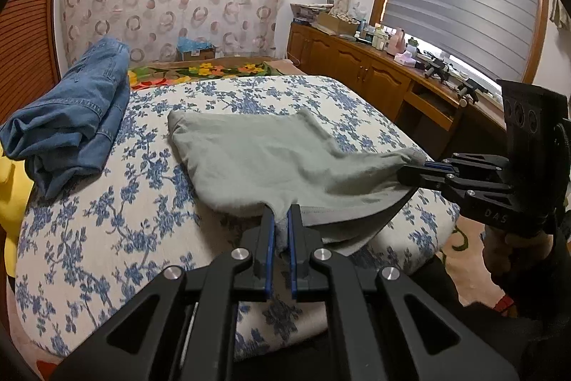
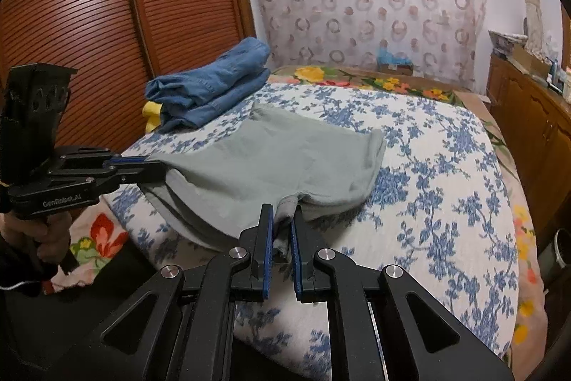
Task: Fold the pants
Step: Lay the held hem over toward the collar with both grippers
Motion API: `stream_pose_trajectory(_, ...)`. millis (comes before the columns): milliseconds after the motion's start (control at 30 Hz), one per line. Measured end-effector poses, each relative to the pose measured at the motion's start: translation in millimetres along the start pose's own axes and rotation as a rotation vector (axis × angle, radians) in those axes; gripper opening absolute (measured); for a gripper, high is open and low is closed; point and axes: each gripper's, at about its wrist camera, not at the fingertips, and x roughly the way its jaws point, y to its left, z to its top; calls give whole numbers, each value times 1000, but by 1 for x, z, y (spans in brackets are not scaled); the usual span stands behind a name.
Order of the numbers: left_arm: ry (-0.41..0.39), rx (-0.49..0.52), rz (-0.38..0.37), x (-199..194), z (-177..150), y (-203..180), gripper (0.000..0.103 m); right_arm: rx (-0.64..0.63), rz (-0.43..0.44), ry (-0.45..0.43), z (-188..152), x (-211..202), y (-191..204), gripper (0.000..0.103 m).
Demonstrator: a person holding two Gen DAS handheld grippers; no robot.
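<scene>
Grey-green pants [image 1: 271,163] lie on the blue-flowered bedspread [image 1: 107,224], their near edge lifted off it. My left gripper [image 1: 282,213] is shut on the pants' near left corner. My right gripper [image 1: 410,174], seen at the right in the left wrist view, is shut on the near right corner. In the right wrist view the pants [image 2: 285,159] stretch from my right gripper [image 2: 283,220] to my left gripper [image 2: 150,170] at the left. The far part of the pants rests flat on the bed.
Folded blue jeans [image 1: 75,120] lie on the bed's far left, over something yellow [image 2: 151,115]. A wooden louvred wardrobe [image 2: 107,6] stands left. A wooden cabinet [image 1: 360,70] with clutter runs along the right, under a window blind.
</scene>
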Motion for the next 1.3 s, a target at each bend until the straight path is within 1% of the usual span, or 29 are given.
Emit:
stream_pose_trajectory(300,8,-31,-7,30,28,30,3,26,-14,-12,32,31,-23,6)
stream_pose_trajectory(600,21,-61,-8,61,54,58,3,41,-12,-3,64,71,-46,6)
stream_pose_trajectory(767,33,-69,-1,80,66,70,3,45,-12,7,77,92,-57,6)
stream_pose_trajectory(1000,55,-89,-12,99,75,88,3,50,-13,40,83,119,-70,6)
stream_pose_trajectory(1233,72,-92,-20,112,81,94,4,53,-23,71,80,135,-79,7)
stream_pose_trajectory(1300,79,-95,-25,114,82,95,6,59,-24,84,79,139,-82,7)
